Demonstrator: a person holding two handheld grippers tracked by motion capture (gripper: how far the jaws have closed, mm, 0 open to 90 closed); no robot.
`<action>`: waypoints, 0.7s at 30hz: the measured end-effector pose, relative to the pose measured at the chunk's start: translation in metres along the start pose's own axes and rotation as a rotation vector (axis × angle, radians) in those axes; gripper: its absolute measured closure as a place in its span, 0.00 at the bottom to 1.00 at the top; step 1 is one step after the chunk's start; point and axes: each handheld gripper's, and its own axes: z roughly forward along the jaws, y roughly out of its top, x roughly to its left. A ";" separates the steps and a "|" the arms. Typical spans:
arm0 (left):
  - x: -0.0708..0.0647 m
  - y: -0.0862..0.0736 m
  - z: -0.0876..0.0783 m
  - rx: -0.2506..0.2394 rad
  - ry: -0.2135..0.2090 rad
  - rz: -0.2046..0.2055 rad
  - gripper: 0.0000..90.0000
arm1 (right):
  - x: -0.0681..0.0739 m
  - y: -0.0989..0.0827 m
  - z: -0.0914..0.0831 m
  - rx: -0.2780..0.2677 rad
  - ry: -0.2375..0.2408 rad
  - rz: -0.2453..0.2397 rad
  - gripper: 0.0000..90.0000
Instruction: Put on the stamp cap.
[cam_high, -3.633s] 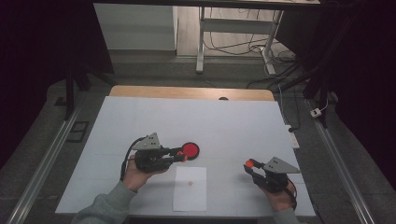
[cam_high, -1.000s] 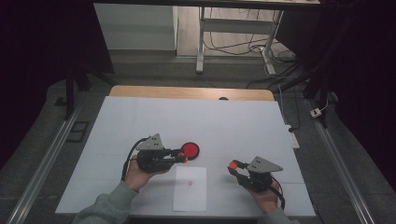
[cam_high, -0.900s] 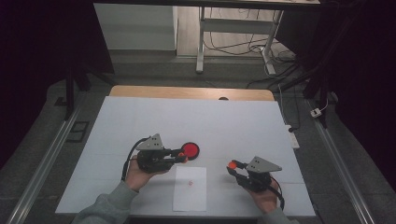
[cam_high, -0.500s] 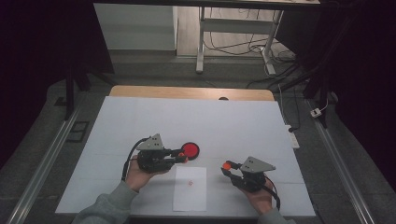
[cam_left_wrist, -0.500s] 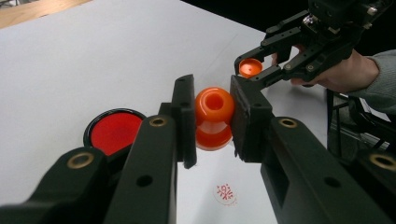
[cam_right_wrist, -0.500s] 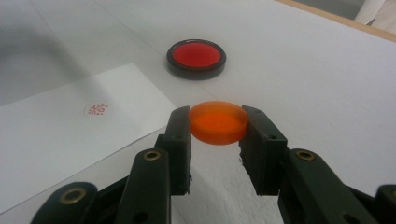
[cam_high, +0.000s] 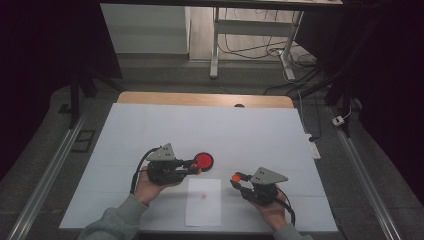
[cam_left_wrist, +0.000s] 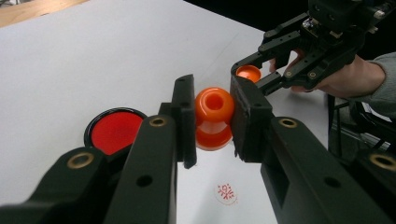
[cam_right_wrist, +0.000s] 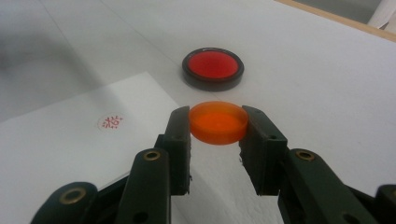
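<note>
Two tongs | left (cam_left_wrist: 212, 122): glossy orange knob (cam_left_wrist: 214, 116) | right (cam_right_wrist: 215, 140): flat translucent cap (cam_right_wrist: 218, 122)

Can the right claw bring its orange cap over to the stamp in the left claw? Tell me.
Probably yes. The right claw is shut on the orange cap, and bare table lies between it and the orange stamp held in the left claw.
</note>
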 end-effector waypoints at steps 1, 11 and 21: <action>0.000 0.000 0.000 0.000 0.000 0.000 0.80 | 0.001 0.001 0.002 0.000 0.006 0.002 0.71; 0.000 0.000 0.000 0.000 0.000 0.000 0.80 | 0.012 0.007 0.016 0.009 0.037 -0.019 0.71; -0.001 0.000 0.003 0.005 -0.005 0.002 0.80 | 0.022 0.012 0.028 0.004 0.069 -0.031 0.71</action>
